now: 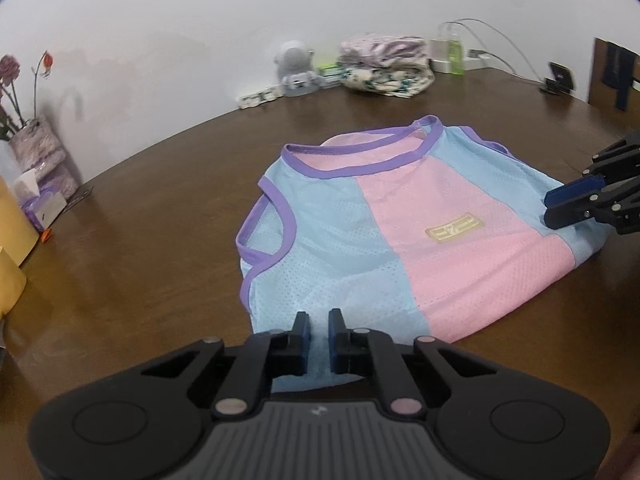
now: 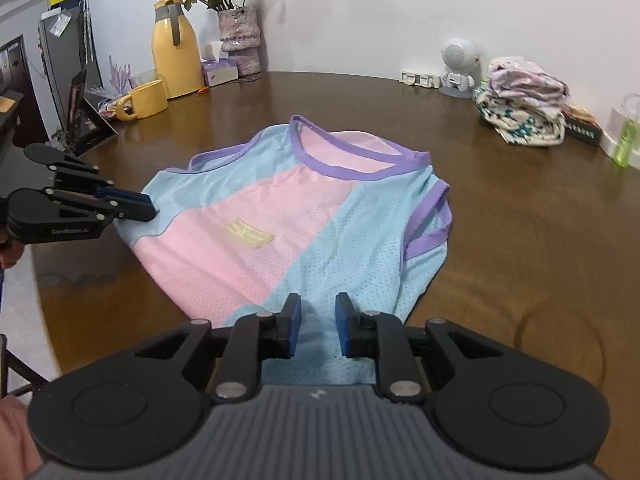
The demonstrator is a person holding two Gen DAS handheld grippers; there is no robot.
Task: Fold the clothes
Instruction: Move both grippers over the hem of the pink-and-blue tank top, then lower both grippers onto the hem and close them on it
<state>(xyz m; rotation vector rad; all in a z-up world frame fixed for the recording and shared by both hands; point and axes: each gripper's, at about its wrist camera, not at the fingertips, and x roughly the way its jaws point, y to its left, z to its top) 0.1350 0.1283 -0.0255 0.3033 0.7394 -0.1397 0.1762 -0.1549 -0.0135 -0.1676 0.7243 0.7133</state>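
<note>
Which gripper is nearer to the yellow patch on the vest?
Right. The right gripper grips the hem on the patch's side of the vest; the left gripper grips the far blue corner.

Soft, even light fills both views, bright on the plain white wall (image 1: 320, 20) and free of hard shadows. The glossy dark brown wooden desk (image 2: 500, 220) carries pale streaks of glare along its far edge. Fisheye bending curves that edge strongly, and black corners clip each frame. Motion blur smears everything in the left wrist view, worst on the purple vase of dried flowers (image 1: 36, 148). The right wrist view looks sharper, softening only toward its rim.
</note>
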